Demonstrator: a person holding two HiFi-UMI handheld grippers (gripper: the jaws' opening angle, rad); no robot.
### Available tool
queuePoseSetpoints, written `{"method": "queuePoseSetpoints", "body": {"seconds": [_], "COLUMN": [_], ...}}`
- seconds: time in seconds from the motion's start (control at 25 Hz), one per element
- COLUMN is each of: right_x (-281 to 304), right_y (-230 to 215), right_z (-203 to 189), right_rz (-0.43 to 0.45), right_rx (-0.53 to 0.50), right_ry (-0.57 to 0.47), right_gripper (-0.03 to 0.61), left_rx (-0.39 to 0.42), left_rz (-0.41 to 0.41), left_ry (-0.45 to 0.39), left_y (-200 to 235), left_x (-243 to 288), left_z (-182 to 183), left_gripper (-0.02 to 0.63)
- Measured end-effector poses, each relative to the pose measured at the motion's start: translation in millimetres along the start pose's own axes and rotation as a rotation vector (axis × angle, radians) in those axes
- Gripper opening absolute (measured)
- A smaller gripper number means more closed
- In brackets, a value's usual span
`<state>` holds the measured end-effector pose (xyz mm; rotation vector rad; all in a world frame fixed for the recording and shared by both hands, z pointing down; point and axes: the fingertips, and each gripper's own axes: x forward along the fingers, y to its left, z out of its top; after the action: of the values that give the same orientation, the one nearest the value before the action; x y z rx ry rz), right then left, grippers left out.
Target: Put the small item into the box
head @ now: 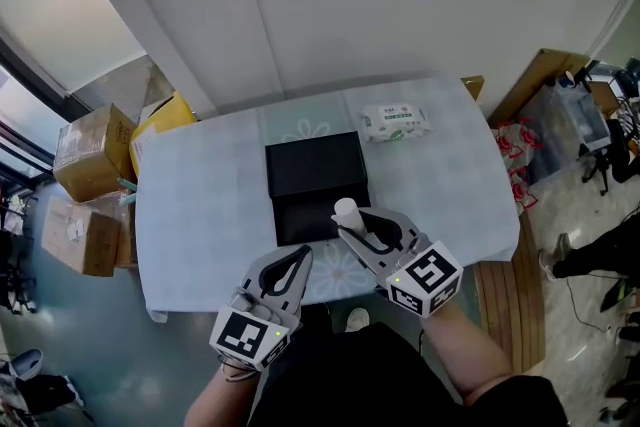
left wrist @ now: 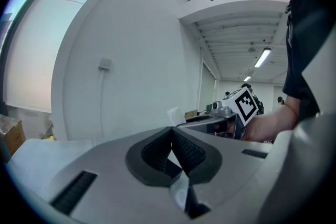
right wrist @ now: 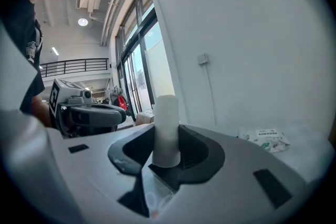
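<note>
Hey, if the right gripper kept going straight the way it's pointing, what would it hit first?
Probably the white wall. The right gripper, shut on the white cylinder, faces it roughly level. The black box seems to lie below that line, though height is unclear.

The box [head: 316, 177] was matt black; the cloth [head: 200, 215] under it was pale and smooth. Right of the box, the wipes pack [head: 396, 121] looked glossy plastic. The cylinder [right wrist: 167, 118] was matt white. The left gripper [left wrist: 171, 132] and right gripper [right wrist: 167, 144] were smooth grey plastic with ribbed black pads [left wrist: 190, 152].
</note>
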<state>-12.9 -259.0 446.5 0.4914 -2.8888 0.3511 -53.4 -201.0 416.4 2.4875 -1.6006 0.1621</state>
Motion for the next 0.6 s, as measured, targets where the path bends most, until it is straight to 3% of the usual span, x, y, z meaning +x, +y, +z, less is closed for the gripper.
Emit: {"method": "queuePoseSetpoints", "body": {"seconds": [0.48,0.6], "right_x": [72,86], "right_y": [-30,-35], "right_z": [-68,-89], "right_rz": [0.017,0.029], "right_rx": [-0.049,-0.103], "right_ry": [0.259,0.348], "right_gripper": [0.14,0.14], "left_rx": [-0.057,-0.076], "left_rz": [-0.034,-0.033], "left_ry": [0.069,0.091], "left_y": [54,65], "left_x": [18,18], "left_z": [-36,-50], "left_gripper": [0.008,0.008]}}
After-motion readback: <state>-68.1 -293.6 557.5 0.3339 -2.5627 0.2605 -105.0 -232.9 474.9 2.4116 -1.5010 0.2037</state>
